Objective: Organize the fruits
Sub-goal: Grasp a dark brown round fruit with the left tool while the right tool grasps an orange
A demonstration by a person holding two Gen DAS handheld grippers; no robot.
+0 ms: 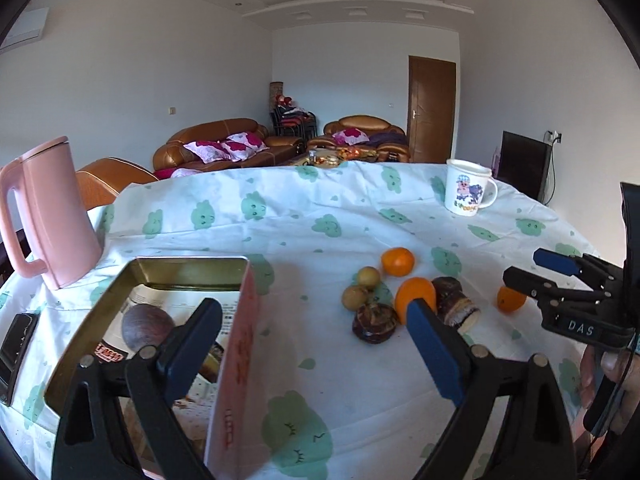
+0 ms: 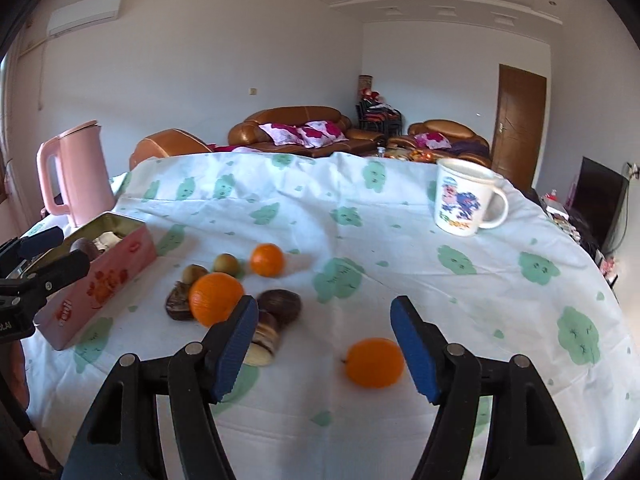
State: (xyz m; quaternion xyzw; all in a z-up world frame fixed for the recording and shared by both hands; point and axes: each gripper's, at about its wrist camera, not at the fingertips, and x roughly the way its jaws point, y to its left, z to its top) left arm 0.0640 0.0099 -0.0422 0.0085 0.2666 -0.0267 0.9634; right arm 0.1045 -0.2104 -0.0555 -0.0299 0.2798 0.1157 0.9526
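A: Nearest the lens: the left gripper (image 1: 308, 344), black arms with blue pads, jaws spread wide and nothing between the pads. One finger hung over the pink rectangular metal tin (image 1: 236, 344).

B: Tin contents?

A: One dark brown round fruit (image 1: 146, 326) lay inside on printed paper. Nothing else identifiable in there.

B: Right gripper?

A: The right gripper (image 2: 324, 350) was released too, jaws apart and empty. A small orange citrus fruit (image 2: 374, 362) sat on the white tablecloth with green cloud prints (image 2: 400, 240) between its fingers, just beside the right pad; contact unclear.

B: Rest of the fruit?

A: Clustered right of the tin: a second orange (image 2: 216, 298), a third orange (image 2: 267, 259) farther back, two small yellow-green round fruits (image 2: 226, 263), and dark brown glossy pieces (image 2: 280, 306), type unclear.

B: Others?

A: A pink plastic kettle (image 2: 78, 176) stood behind the tin, and a white cartoon-print mug (image 2: 466, 200) far right, well apart from the fruit.
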